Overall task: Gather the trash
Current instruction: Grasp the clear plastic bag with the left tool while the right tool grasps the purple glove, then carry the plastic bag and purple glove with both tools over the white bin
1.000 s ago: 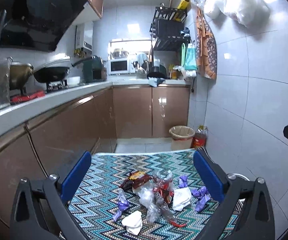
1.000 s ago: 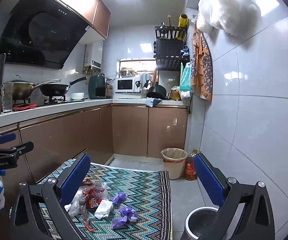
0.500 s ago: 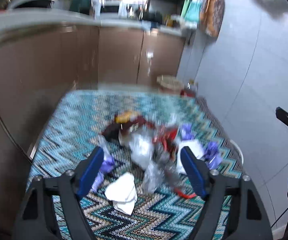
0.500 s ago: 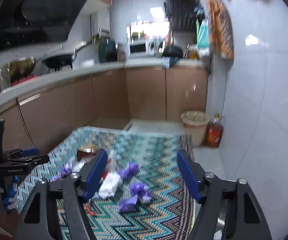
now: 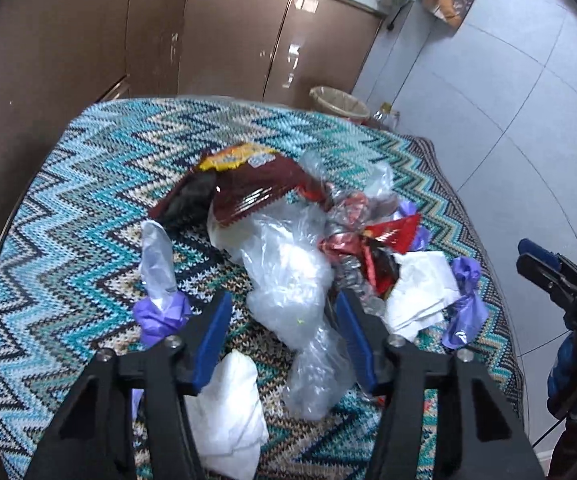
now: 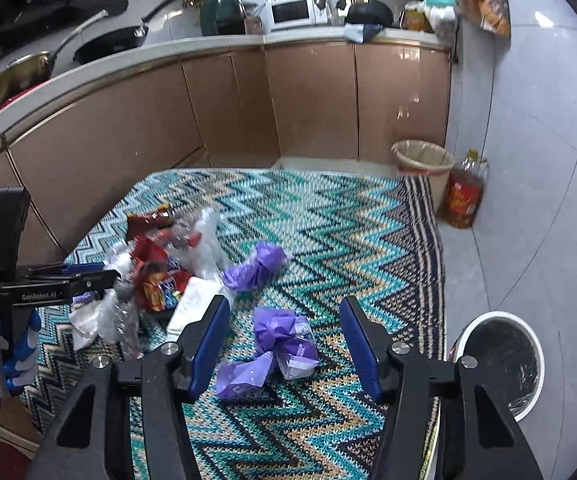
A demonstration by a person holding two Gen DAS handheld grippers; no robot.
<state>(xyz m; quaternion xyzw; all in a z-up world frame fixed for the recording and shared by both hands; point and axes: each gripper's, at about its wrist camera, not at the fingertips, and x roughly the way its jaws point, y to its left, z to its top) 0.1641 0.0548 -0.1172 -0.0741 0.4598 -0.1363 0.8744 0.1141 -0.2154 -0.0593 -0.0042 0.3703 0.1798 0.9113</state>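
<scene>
Looking along the left gripper (image 5: 284,334), its jaws have just been closing and stand apart above a clear plastic bag (image 5: 288,280) in the litter on the zigzag cloth (image 5: 68,216). From the right wrist, the right gripper (image 6: 284,338), likewise narrowing, frames a purple wrapper (image 6: 284,340) without touching it; a white bin (image 6: 504,360) stands beside.

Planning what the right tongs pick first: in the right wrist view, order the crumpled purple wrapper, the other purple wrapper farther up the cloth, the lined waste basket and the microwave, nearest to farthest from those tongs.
1. Crumpled purple wrapper, between the open right tongs.
2. Other purple wrapper, just beyond, slightly left.
3. Lined waste basket, on the floor, far right.
4. Microwave, on the back counter.
</scene>
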